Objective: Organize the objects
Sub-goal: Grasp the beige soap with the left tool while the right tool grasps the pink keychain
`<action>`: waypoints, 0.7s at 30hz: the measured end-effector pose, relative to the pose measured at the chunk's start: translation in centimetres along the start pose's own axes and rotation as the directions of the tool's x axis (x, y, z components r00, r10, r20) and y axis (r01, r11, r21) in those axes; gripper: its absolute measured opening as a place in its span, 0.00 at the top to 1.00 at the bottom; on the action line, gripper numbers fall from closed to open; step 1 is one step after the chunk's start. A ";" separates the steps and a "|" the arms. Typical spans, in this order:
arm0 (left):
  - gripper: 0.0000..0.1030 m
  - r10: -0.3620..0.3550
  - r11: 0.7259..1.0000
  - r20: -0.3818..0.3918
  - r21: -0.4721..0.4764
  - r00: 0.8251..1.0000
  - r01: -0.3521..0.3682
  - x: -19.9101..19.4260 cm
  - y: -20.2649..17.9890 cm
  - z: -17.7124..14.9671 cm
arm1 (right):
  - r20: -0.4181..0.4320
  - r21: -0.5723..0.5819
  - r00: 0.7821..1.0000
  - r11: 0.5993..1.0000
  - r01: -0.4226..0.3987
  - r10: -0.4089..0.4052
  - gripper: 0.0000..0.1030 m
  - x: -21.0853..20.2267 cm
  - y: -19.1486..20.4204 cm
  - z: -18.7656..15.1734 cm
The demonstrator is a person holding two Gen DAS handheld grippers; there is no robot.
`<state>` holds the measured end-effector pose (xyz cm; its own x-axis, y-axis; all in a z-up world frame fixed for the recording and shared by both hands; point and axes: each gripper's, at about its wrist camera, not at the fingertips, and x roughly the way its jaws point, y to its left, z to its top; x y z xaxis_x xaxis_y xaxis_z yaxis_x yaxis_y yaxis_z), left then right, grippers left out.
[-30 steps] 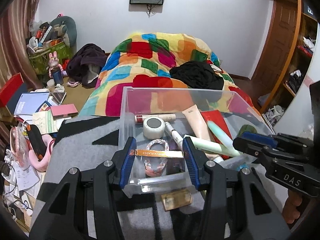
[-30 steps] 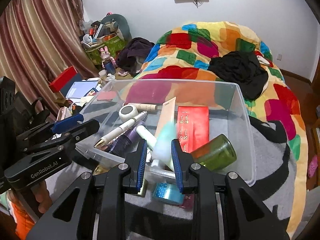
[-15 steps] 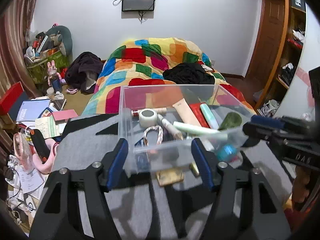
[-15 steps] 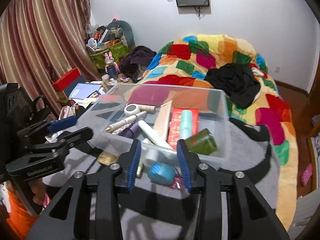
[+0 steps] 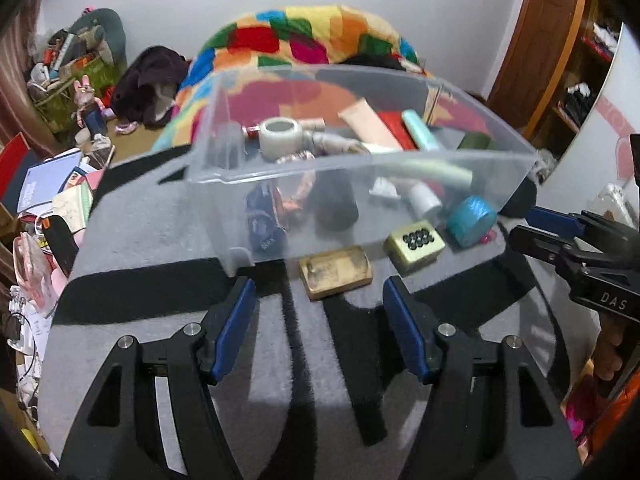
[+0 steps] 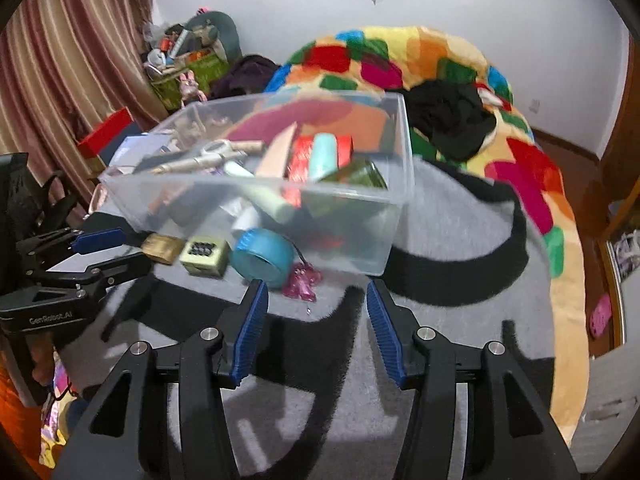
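Note:
A clear plastic bin (image 5: 400,176) (image 6: 360,216) sits on the grey and black blanket, filled with tubes, a red box, a green cup and a white tape roll (image 5: 280,136). Just outside its near wall lie a gold tin (image 5: 336,272) (image 6: 160,246), a green dotted box (image 5: 414,244) (image 6: 204,256), a blue tape roll (image 5: 470,220) (image 6: 262,258) and a pink trinket (image 6: 302,286). My left gripper (image 5: 320,330) is open and empty, a little short of the gold tin. My right gripper (image 6: 314,330) is open and empty, just short of the pink trinket.
A bed with a patchwork quilt (image 6: 400,64) and black clothes (image 6: 452,116) lies behind the bin. Books and clutter (image 5: 52,184) cover the floor at the left. A wooden shelf and door (image 5: 560,60) stand at the right.
Both grippers have let go of the bin's near wall, opened and pulled back. The bin now rests on the blanket farther from both cameras.

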<state>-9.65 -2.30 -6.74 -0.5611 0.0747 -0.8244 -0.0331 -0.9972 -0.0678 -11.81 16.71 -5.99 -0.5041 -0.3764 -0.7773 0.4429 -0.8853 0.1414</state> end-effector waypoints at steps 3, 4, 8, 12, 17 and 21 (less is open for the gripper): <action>0.36 0.010 1.000 -0.031 0.029 0.999 -0.009 0.9 -0.7 0.4 | -0.039 0.017 0.999 1.000 -0.001 0.001 0.54 1.2 -0.5 0.0; 0.36 0.013 0.999 -0.038 0.037 0.999 -0.012 1.2 -0.9 0.5 | -0.050 0.020 0.999 1.000 0.001 0.000 0.54 1.6 -0.5 0.0; 0.36 0.017 0.999 -0.051 0.029 0.999 -0.016 1.9 -1.1 0.9 | -0.069 0.004 0.998 1.000 0.004 -0.004 0.54 2.1 -0.2 0.1; 0.37 0.006 1.000 -0.047 -0.004 0.999 -0.006 1.9 -0.8 1.1 | -0.091 -0.042 0.995 0.999 0.032 -0.036 0.63 3.0 0.6 0.4; 0.46 0.044 0.999 -0.042 0.009 0.998 -0.044 2.2 -0.9 0.8 | -0.073 -0.072 0.997 0.997 0.033 -0.038 0.76 2.8 1.1 0.2; 0.59 0.051 0.999 -0.024 0.010 0.998 -0.051 1.8 -1.1 0.4 | -0.059 -0.092 0.997 0.995 0.036 -0.041 0.81 2.7 1.5 0.1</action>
<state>-11.02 -1.09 -7.93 -0.5419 0.0239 -0.8401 -0.0131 -0.9997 -0.0201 -12.56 14.40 -7.83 -0.4774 -0.3230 -0.8172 0.4908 -0.8694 0.0569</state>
